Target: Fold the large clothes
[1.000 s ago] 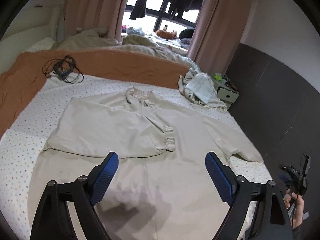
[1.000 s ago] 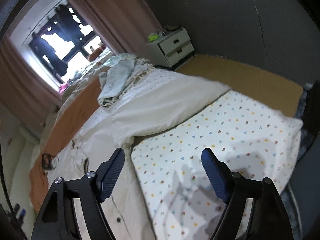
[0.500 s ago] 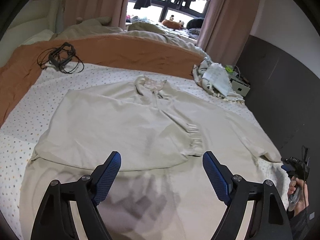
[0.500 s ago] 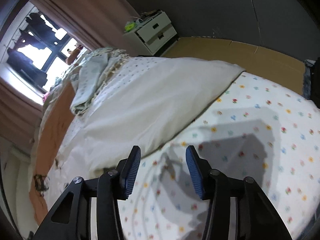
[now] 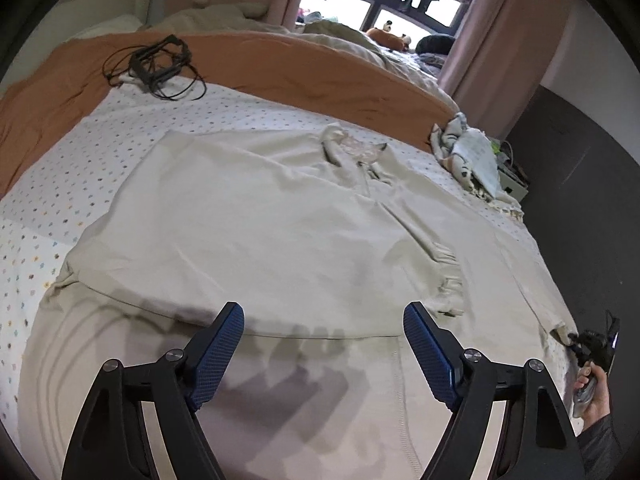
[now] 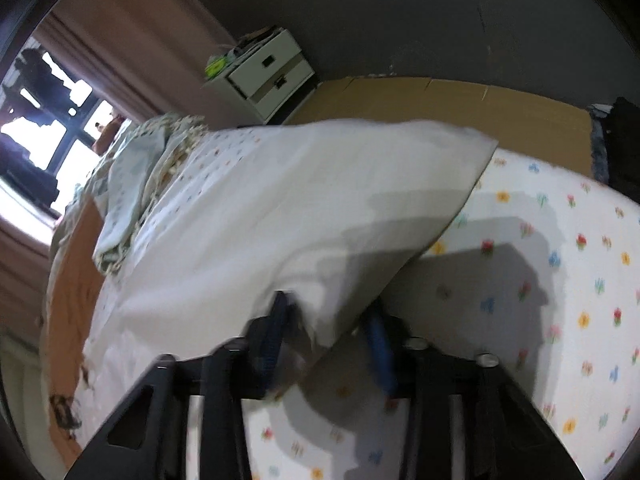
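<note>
**Between two sets of jaws: one garment on one bed**

Ahead of the left gripper (image 5: 323, 322), one large cream garment (image 5: 280, 232) lies spread flat on the bed (image 5: 52, 184), its collar at the far end and one sleeve folded across the chest, cuff toward the right jaw. The left jaws stand wide apart above the cloth with nothing between them.

Between the right gripper's (image 6: 328, 320) jaws sits the end of the garment's other sleeve (image 6: 320, 208). Those jaws are closing on it; the view is blurred, so whether the pads already press the fabric cannot be told.

Beyond the left jaws, far off: one orange blanket (image 5: 280, 64), one tangle of black cable (image 5: 156, 66), one crumpled patterned cloth (image 5: 472, 152). Beyond the right jaws stands one white cabinet (image 6: 268, 76) with two drawers.
</note>
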Available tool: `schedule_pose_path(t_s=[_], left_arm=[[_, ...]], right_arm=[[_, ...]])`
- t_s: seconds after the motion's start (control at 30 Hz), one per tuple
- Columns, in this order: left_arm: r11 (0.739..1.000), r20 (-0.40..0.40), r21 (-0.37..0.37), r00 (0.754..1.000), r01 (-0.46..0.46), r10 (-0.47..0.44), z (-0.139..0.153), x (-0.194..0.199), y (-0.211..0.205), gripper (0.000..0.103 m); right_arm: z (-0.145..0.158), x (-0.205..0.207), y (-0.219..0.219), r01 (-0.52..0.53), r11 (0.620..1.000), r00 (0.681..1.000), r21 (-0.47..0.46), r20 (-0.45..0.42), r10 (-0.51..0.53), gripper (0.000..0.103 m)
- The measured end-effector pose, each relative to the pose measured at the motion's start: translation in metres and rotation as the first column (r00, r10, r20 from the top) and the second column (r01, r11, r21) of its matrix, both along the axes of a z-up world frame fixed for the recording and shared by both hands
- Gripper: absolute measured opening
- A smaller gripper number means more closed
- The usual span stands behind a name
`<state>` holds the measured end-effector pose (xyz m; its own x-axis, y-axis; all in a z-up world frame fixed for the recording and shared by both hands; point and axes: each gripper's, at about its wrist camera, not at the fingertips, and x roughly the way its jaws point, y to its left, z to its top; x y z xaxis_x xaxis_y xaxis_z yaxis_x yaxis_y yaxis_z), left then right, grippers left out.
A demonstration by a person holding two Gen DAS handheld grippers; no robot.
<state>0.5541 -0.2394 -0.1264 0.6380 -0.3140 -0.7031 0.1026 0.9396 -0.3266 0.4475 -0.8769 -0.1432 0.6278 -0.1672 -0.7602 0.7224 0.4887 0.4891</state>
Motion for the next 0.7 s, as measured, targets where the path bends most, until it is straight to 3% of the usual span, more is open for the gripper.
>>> schedule_pose_path(t_s=[0.03, 0.07, 0.17, 0.4, 0.7], left_arm=[[1.0, -0.005, -0.009, 1.0, -0.005, 0.005, -0.001, 0.0, 0.002, 0.083], [1.0, -0.005, -0.017, 1.0, -0.006, 0.006, -0.001, 0.0, 0.003, 0.083], [1.0, 0.006, -0.017, 1.0, -0.016, 0.016, 0.002, -0.001, 0.005, 0.083], [0.998, -0.001, -0.057, 0.999, -0.039, 0.039, 0.011, -0.01, 0.01, 0.083], [0.991, 0.023, -0.114, 0.997, -0.066, 0.069, 0.023, -0.021, 0.019, 0.083]], right_arm=[[0.0, 0.001, -0.003, -0.002, 1.0, 1.0, 0.004, 0.002, 0.002, 0.011], [0.001, 0.001, -0.005, -0.006, 1.0, 1.0, 0.014, 0.012, 0.006, 0.008], [0.029, -0.001, -0.002, -0.027, 0.998, 0.999, -0.064, 0.041, 0.03, 0.007], [0.128, 0.006, 0.022, -0.118, 0.97, 0.982, -0.212, 0.12, 0.145, 0.006], [0.231, 0.035, 0.105, -0.286, 0.889, 0.919, -0.357, 0.162, 0.36, 0.006]])
